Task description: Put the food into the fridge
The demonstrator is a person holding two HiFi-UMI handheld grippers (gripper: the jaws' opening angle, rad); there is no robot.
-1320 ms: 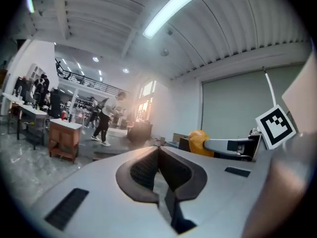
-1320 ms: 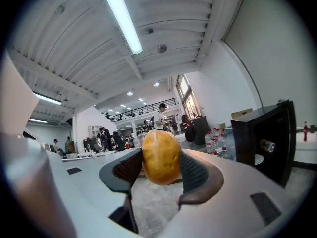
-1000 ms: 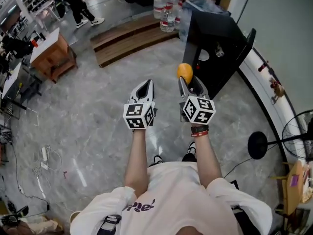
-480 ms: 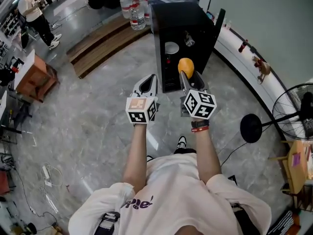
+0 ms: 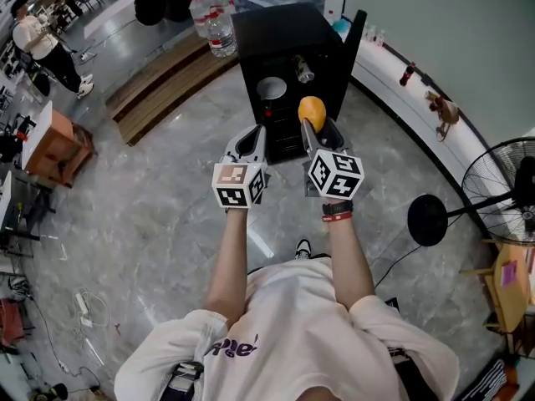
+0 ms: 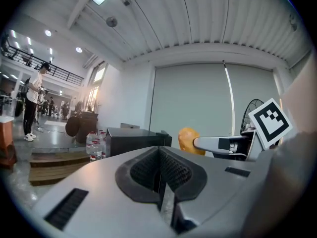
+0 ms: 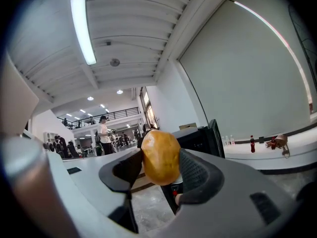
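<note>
Holding orange food [image 7: 160, 156] btw R gripper [image 5: 318, 132] fingers [image 7: 196, 175] | L gripper [image 6: 159, 170] fingers [image 6: 140, 170] closed, empty

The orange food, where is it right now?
In the head view the orange food is clamped in the right gripper, in front of the black fridge and right of the shut left gripper.

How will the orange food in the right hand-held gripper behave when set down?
The orange food looks smoothly rounded, so it would probably roll once released. It seems fairly firm: the pads leave no visible dent.
</note>
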